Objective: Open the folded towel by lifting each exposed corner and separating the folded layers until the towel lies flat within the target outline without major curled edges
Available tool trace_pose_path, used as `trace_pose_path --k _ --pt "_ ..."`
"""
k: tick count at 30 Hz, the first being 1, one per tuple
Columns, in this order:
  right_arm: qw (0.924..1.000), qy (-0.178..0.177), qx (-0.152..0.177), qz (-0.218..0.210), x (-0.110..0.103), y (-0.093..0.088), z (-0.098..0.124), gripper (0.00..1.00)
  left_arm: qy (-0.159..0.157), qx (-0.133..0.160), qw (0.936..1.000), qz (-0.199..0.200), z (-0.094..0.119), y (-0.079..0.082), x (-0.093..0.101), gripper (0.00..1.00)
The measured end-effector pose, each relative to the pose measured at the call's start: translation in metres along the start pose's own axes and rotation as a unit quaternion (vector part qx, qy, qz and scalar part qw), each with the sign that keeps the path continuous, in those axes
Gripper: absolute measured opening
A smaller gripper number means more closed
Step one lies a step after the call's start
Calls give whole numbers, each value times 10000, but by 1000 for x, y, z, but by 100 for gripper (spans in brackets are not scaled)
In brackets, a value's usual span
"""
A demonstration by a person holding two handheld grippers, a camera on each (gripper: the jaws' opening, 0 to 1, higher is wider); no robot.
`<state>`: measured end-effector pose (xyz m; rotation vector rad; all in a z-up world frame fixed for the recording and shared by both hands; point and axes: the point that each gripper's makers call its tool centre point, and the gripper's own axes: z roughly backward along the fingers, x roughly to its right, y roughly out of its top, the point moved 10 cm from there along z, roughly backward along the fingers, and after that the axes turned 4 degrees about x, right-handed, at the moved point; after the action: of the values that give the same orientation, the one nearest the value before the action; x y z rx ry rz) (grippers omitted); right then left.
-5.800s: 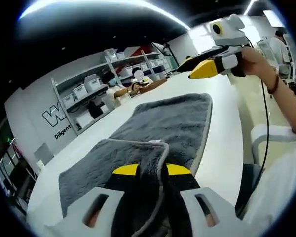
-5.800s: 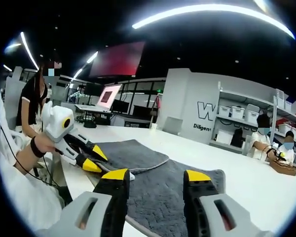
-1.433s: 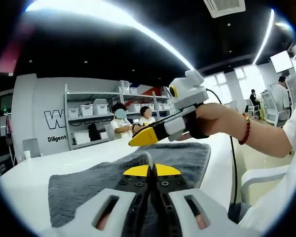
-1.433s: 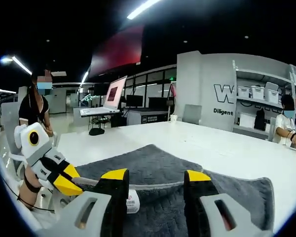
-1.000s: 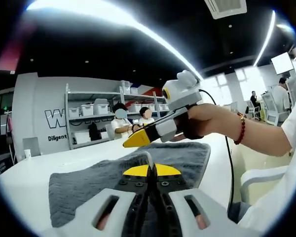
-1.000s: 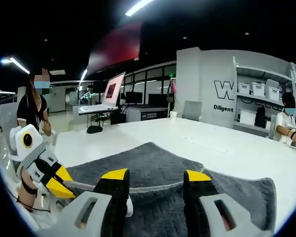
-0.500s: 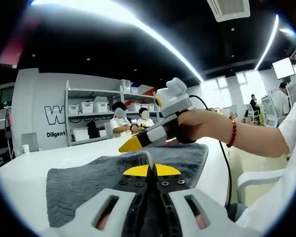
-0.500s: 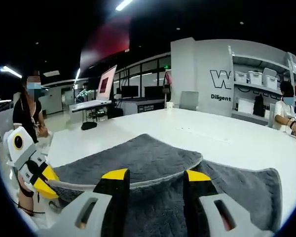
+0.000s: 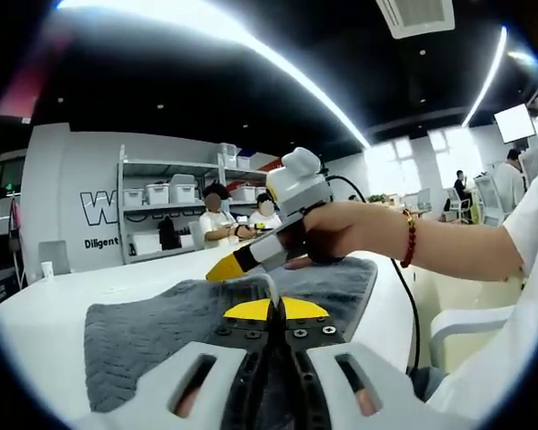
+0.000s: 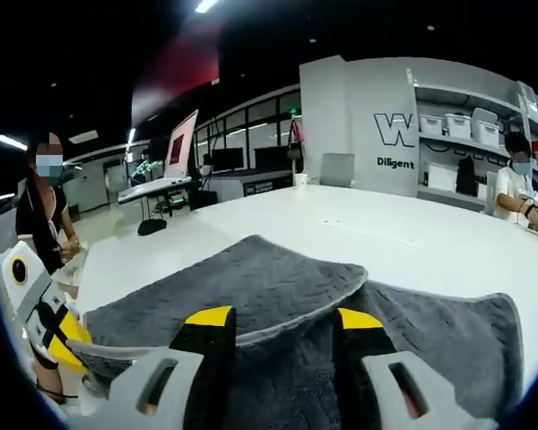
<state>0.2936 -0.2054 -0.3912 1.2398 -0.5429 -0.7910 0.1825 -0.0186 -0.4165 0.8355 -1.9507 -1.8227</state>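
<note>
While layers overlap: grey towel (image 10: 278, 296) is part-unfolded on the white table (image 10: 359, 237).
Left gripper (image 9: 275, 309): jaws pinching towel edge.
Right gripper (image 10: 285, 318): jaws spread, empty.
Left: final spreading.

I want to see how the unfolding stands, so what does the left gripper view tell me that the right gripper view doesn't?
Left gripper view: the left gripper is shut on the towel's pale edge, and the right gripper hovers over the cloth in a hand.

Right gripper view: the right gripper's jaws stand open above a raised folded layer with a lower layer beyond it.

Both: the grey towel on the white table, and shelves of bins.
</note>
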Motion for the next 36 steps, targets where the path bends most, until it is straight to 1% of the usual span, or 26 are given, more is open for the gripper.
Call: trace_pose_path --k 5,8,12,16,17,21,23,25,27,32,36 --pt "9999 -43 -144 -58 6 -1 -10 39 22 -26 10000 -5 2 0 -1 1" --pt "9998 -64 -166 -101 7 -2 -14 39 5 -53 10000 -7 2 -1 -2 1" --pt "9995 -84 -248 -152 8 -4 -18 39 9 -63 10000 -28 2 -2 -2 1" --pt "9995 -133 -255 -146 9 -4 -19 39 34 -48 10000 -9 3 -2 -2 1" --pt "9993 -130 -278 -222 10 -5 -20 39 47 -37 10000 2 3 -2 -3 1" --pt "9990 -184 -304 -268 16 -5 -25 39 34 -39 10000 0 3 -3 -2 1" --pt "9982 -237 -306 -448 21 -6 -27 39 47 -34 10000 -15 3 -3 -2 1" --pt "9983 -217 -306 -446 22 -7 -29 38 38 -30 10000 -24 4 -3 -2 1" --pt "9975 -212 -329 -582 23 -8 -32 37 31 -29 10000 -28 4 -3 -1 1" --pt "9973 -191 -401 -579 25 -11 -41 37 27 -42 10000 -31 5 -5 -1 1" --pt "9968 -183 -421 -654 29 -12 -48 37 19 -56 10000 -41 6 -5 0 1"
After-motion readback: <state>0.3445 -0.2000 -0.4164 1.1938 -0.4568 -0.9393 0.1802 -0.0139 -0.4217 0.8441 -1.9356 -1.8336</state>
